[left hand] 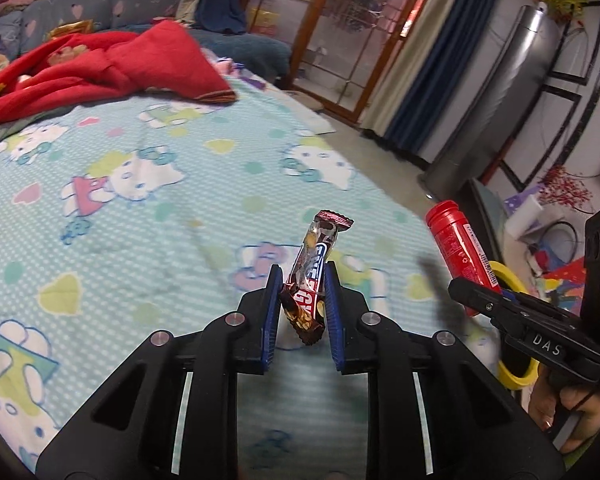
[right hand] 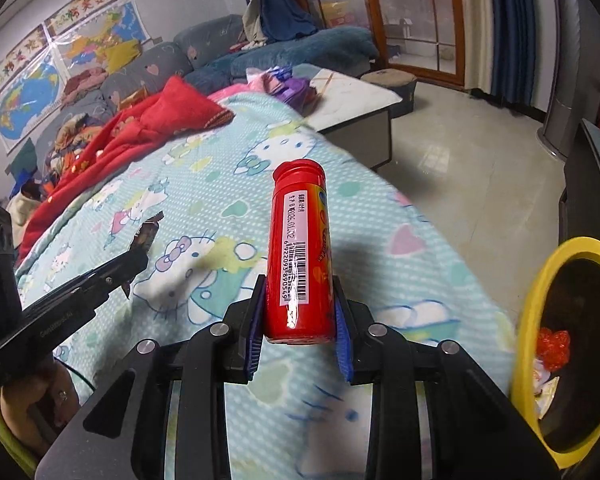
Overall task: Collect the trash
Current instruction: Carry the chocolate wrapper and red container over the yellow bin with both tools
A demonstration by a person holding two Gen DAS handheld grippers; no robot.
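While both claws are loaded, everything below is placed relative to the bin [right hand: 528,320], the yellow-rimmed one beside the bed [right hand: 204,200].

Right claw [right hand: 300,312]: closed on the tube [right hand: 300,248], gripping its lower end.
Tube axis: runs forward along the fingers, cap end away from the hand, bottom end toward the camera.
Tube from bin: to the bin's left and above its rim, over the bed's edge, near but not over the opening.
Left claw [left hand: 302,300]: closed narrow on the wrapper [left hand: 310,276], which stands up out of the pads, its crimped end uppermost.
Wrapper from bin: farther left of the bin than the tube, with the right claw between the two in the left wrist view.
Nearer arm: the right one, in my judgement; it needs only a swing to its right before letting go.
Bin contents: something red and some paper lie inside; there looks to be room.
Risk: the tube is long, so released while level across the rim it could roll off; tipping it cap-down looks safer.
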